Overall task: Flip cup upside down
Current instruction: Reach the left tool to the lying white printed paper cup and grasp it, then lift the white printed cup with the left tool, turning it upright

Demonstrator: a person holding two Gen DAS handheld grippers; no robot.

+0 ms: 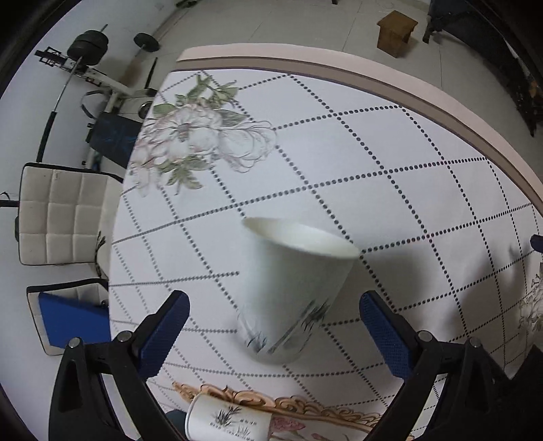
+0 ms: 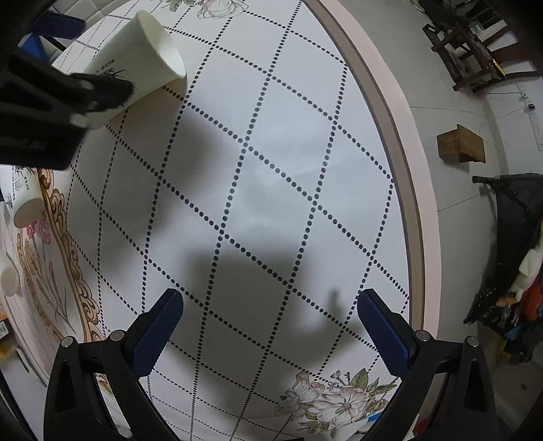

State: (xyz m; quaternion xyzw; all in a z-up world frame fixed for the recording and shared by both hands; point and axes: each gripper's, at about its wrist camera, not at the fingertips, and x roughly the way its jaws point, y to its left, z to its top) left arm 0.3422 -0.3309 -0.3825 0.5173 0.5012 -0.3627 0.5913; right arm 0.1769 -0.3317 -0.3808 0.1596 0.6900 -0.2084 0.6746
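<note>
A white paper cup [image 1: 292, 288] with a grey bamboo print stands mouth up on the table, blurred, between the wide-apart blue fingers of my left gripper [image 1: 275, 325]. Neither finger touches it. In the right wrist view the same cup [image 2: 135, 68] appears at the top left, leaning, with the left gripper's black body in front of its base. My right gripper [image 2: 269, 322] is open and empty over the bare tablecloth.
A second printed cup [image 1: 227, 422] lies on its side by the near table edge, also in the right wrist view [image 2: 27, 207]. The round table [image 1: 373, 152] has a dotted-grid cloth. A padded chair [image 1: 61, 213] and gym gear stand to the left, a wooden stool [image 1: 395, 32] beyond.
</note>
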